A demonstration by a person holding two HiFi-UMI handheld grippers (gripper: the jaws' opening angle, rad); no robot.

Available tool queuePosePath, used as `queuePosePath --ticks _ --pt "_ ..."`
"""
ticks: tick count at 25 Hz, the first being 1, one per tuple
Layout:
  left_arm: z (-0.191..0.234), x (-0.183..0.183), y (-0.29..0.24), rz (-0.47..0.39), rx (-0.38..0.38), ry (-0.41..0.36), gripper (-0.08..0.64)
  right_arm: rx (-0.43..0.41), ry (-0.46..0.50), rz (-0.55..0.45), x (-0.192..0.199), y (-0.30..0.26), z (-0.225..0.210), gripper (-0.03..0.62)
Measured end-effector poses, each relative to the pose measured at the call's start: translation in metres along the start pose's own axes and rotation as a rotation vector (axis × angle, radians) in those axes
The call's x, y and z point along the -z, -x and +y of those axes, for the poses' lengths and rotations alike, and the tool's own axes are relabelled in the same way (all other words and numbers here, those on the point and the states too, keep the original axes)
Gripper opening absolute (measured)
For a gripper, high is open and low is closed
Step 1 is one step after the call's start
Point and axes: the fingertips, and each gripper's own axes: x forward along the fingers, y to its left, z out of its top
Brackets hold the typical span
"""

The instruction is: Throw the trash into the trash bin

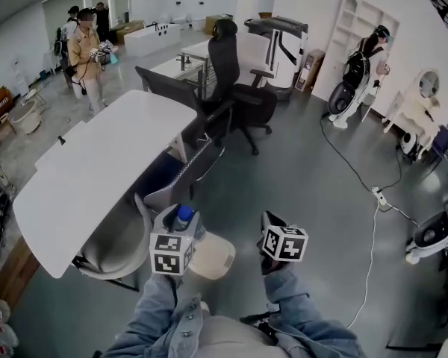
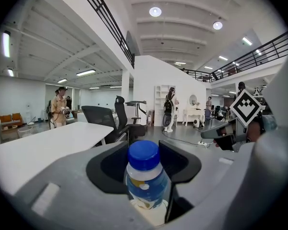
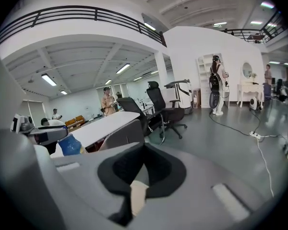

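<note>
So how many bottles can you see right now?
1: a blue-capped bottle, held between the jaws of the left hand-held gripper. Others may be hidden behind the desk.

Glossy clear plastic bottle (image 2: 145,183), smooth white tabletop (image 2: 48,145)

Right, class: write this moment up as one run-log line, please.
left claw: shut on blue-capped bottle | right claw: shut, nothing seen in it | task: bottle not yet binned

Power strip (image 1: 378,195) on grey floor (image 1: 299,192)
</note>
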Motion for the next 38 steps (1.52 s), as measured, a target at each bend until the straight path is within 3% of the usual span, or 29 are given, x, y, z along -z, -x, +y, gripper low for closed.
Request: queuePosePath --ticks 3,8,15,20,28,38 --pt "0.004 0.018 -0.024 0.042 -0.016 0.020 0.209 -0.003 -0.012 0.031 0.008 -0.021 -0.013 0.003" --pt "-0.002 0.037 -0.050 0.113 -0.069 0.050 0.209 -0.022 0.046 0.113 0.019 -0.055 -0.041 0.003" --pt "-0.003 0.054 -0.057 0.163 -0.134 0.084 0.210 -0.128 0.075 0.171 0.019 -0.089 -0.031 0.003" --pt "0.009 0.093 -0.050 0.209 -0.180 0.114 0.210 -0.142 0.171 0.199 0.042 -0.105 -0.021 0.003" --pt "0.016 0.193 -0.057 0.320 -0.233 0.183 0.210 -0.139 0.166 0.310 0.134 -0.134 -0.046 0.003" --pt "0.015 0.318 -0.066 0.394 -0.236 0.163 0.210 -0.091 0.088 0.427 0.281 -0.172 -0.089 0.003"
